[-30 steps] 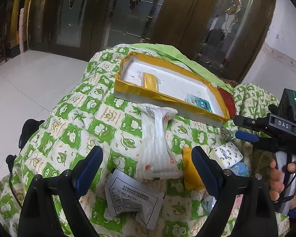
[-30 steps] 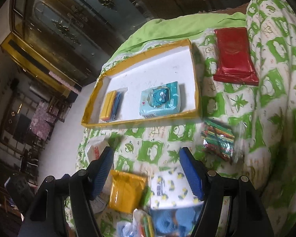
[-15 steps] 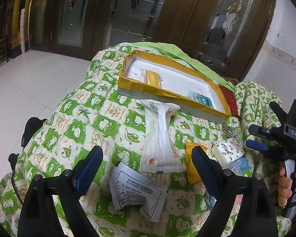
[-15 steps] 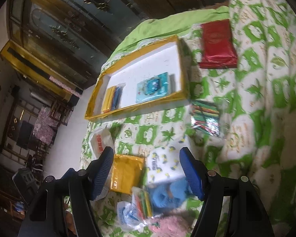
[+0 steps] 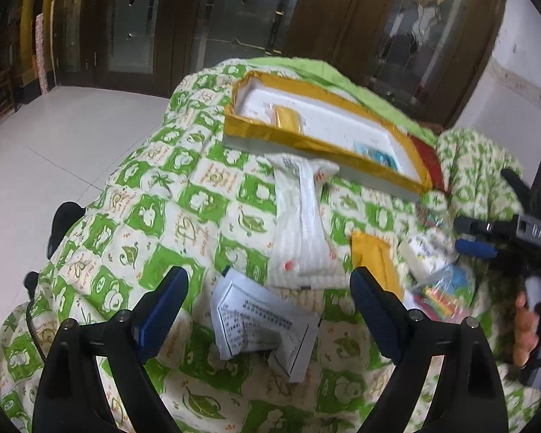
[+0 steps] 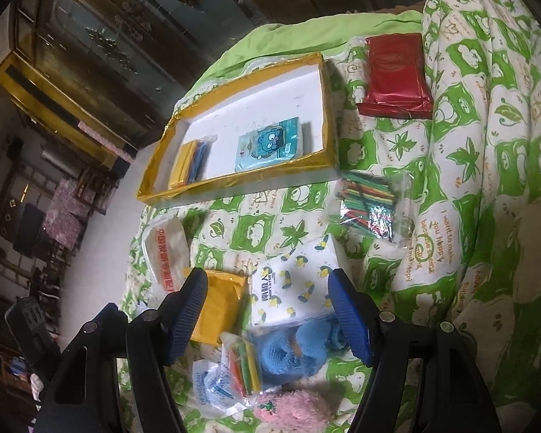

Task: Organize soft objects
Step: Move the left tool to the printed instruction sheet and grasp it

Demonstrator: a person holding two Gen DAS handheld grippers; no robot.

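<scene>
A green-and-white patterned cover (image 5: 205, 195) fills both views, with packets scattered across it. In the left wrist view the left gripper (image 5: 267, 306) sits at the bottom of the frame, its jaws released and wide apart with nothing between them. Just above them lies a crumpled printed sachet (image 5: 259, 321), and above that a long white plastic bag (image 5: 303, 223). A yellow-edged white tray (image 5: 306, 140) stands in the upper middle. At the right edge a hand (image 5: 530, 328) grips the handle of the other tool.

In the right wrist view the right gripper (image 6: 267, 314) is at the bottom centre, jaws apart and grasping nothing. Between them show a white tissue pack with small yellow prints (image 6: 292, 288) and a blue knitted item (image 6: 292, 350); a yellow packet (image 6: 220, 306) lies beside the left jaw. The tray holds a teal cartoon tissue pack (image 6: 267, 144) and a yellow-and-blue packet (image 6: 189, 160). A red pack (image 6: 393, 72) lies at the upper right, and a bag of coloured sticks (image 6: 371, 209) at the right of centre.
</scene>
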